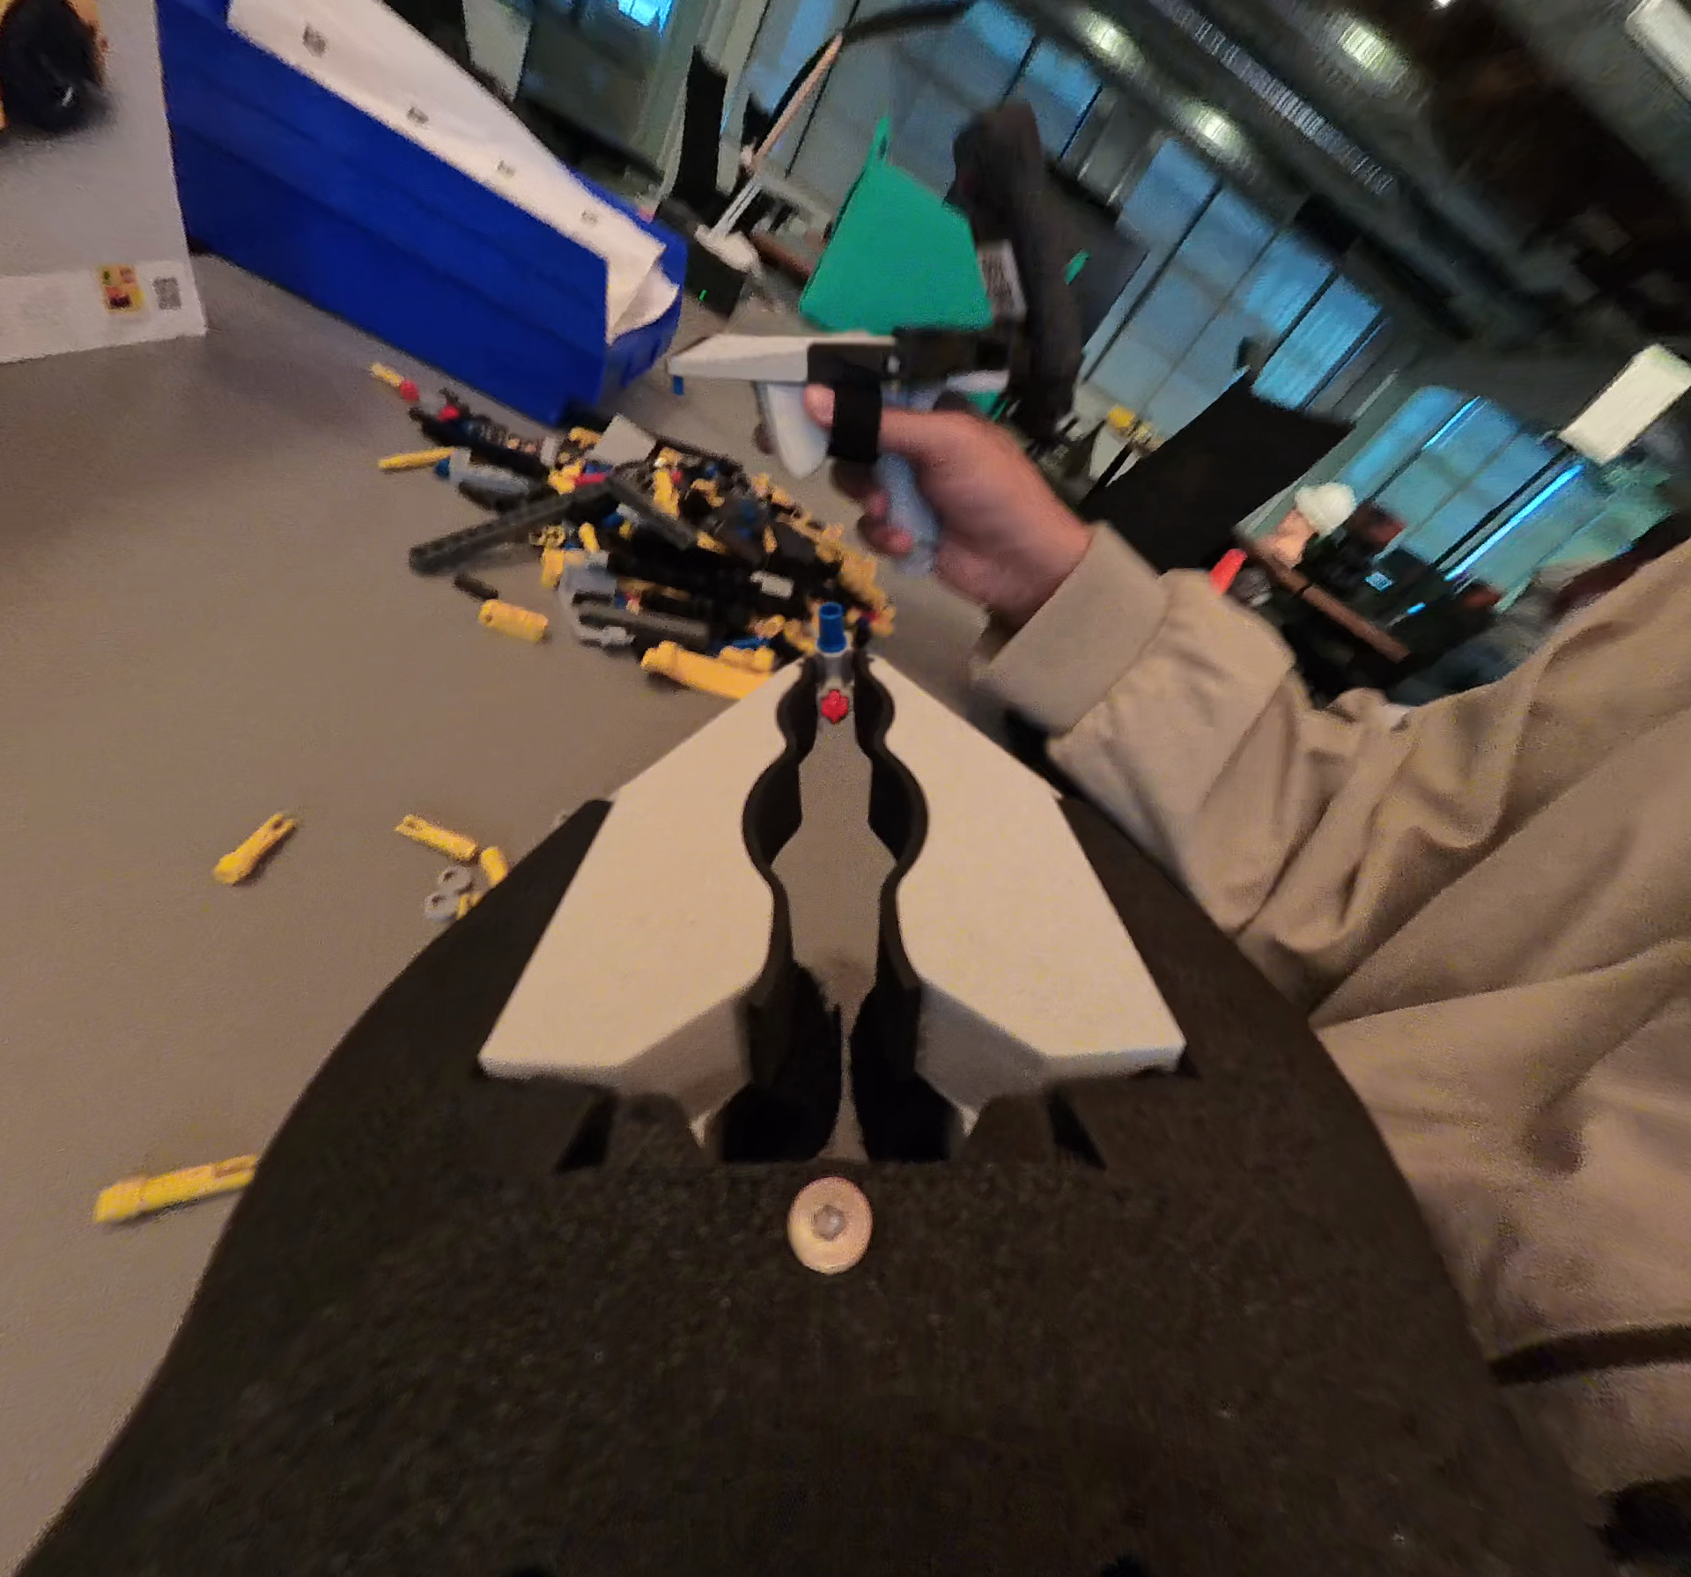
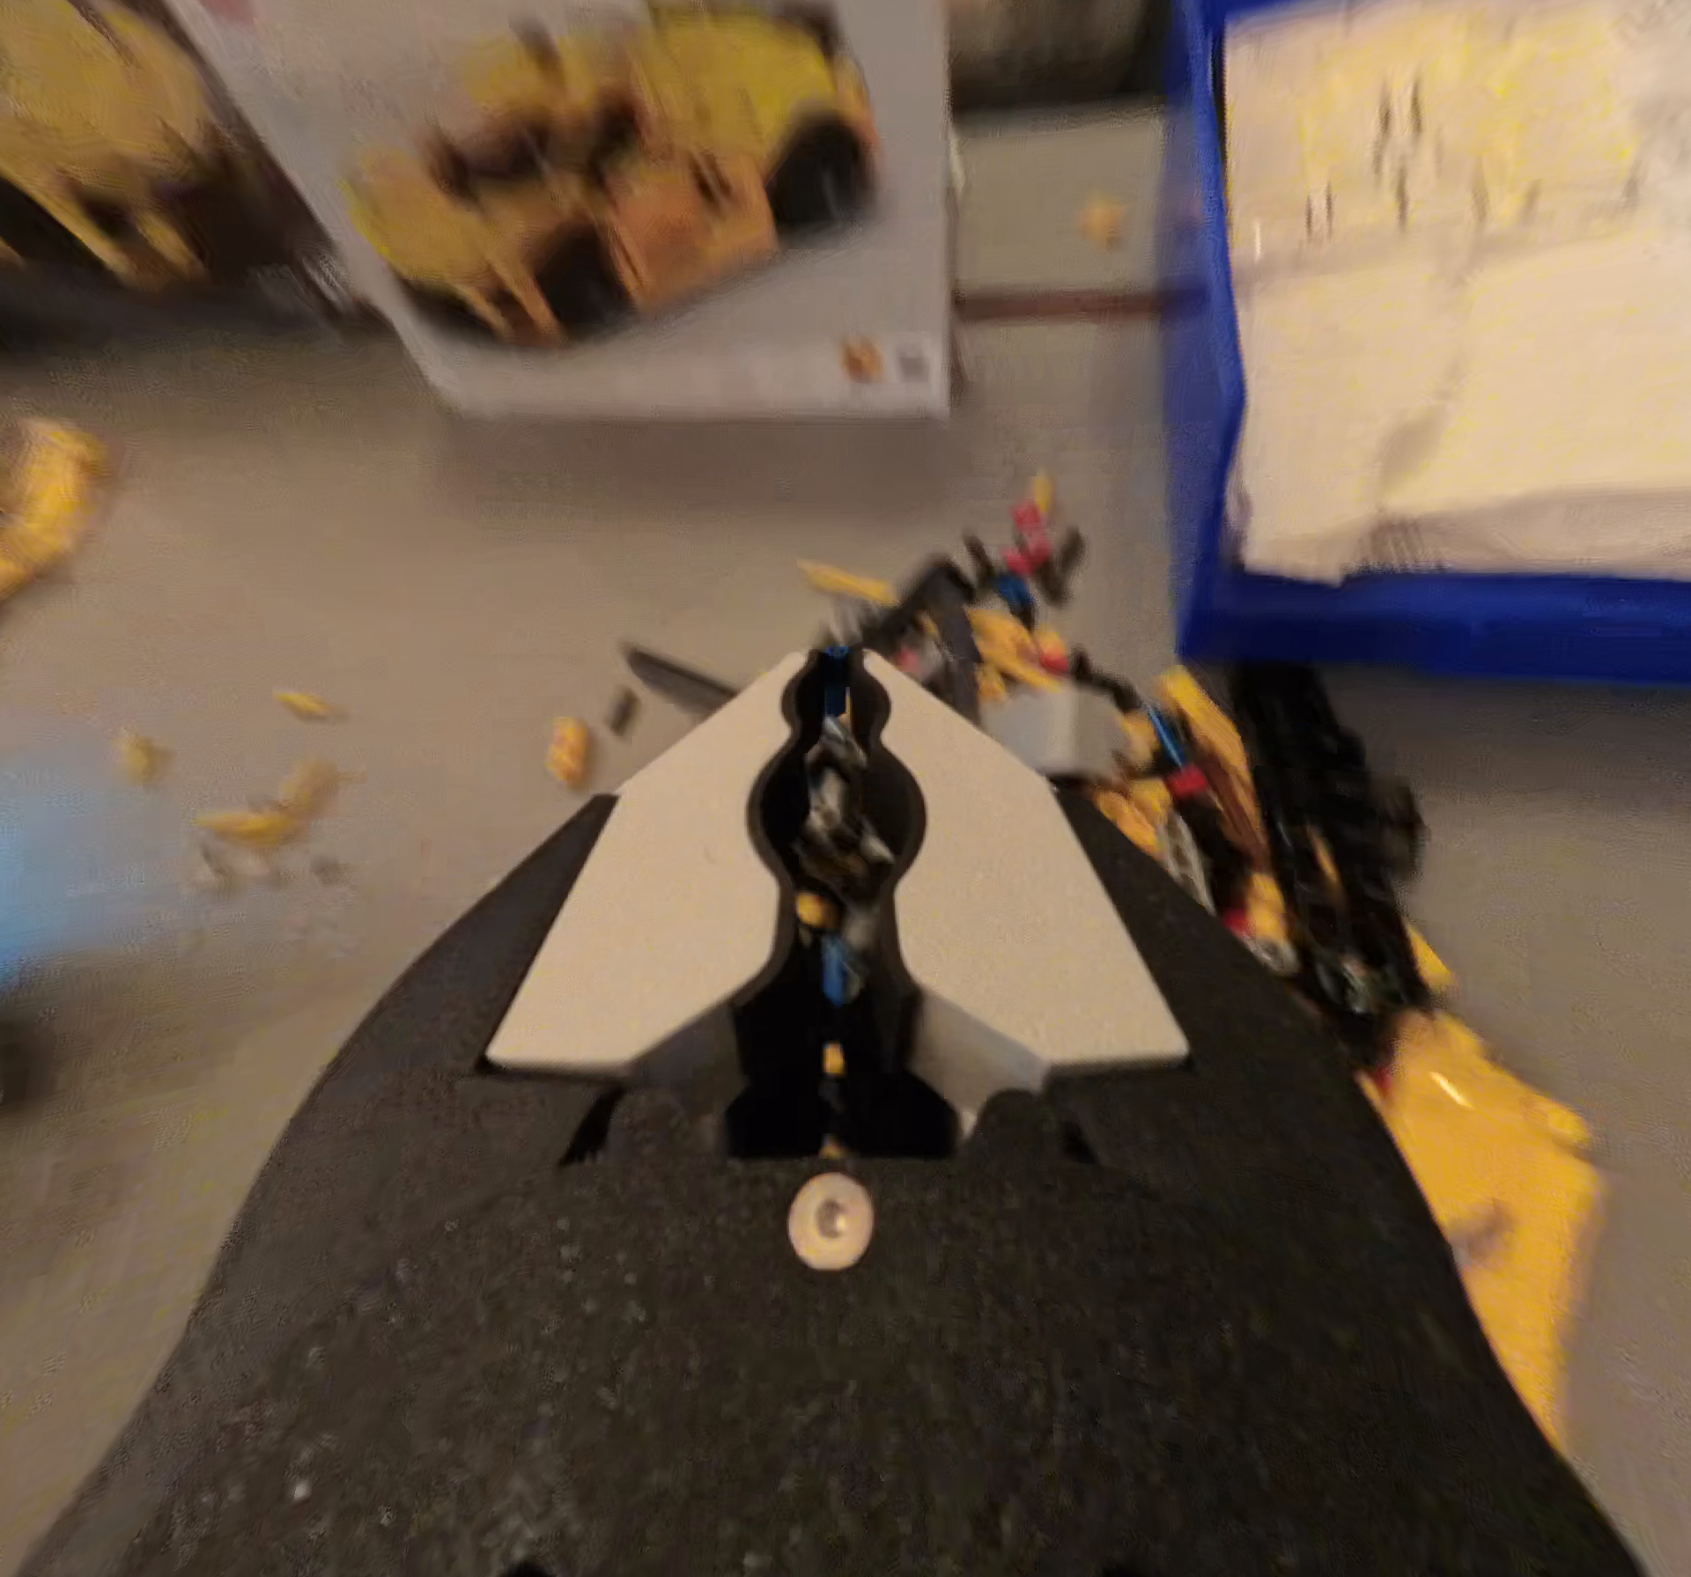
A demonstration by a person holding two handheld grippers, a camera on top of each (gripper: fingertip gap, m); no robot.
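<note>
My left gripper (image 1: 834,664) is shut on a small grey connector with a blue pin (image 1: 830,629) and a red pin (image 1: 833,705), held above the grey table. A pile of yellow, black and blue building pieces (image 1: 659,545) lies just beyond it. My right gripper (image 2: 833,659) is shut on a thin blue piece (image 2: 831,682) above the same pile (image 2: 1052,646); this view is blurred. The right gripper also shows in the left wrist view (image 1: 682,367), held by a hand (image 1: 961,508) over the pile, with a bit of blue at its tip.
A blue bin (image 1: 412,252) holding white paper sheets (image 1: 412,78) stands behind the pile; it also shows in the right wrist view (image 2: 1199,435). A box picturing a yellow car (image 2: 640,161) stands at the back. Loose yellow pieces (image 1: 252,847) lie scattered. A beige sleeve (image 1: 1281,801) is on the right.
</note>
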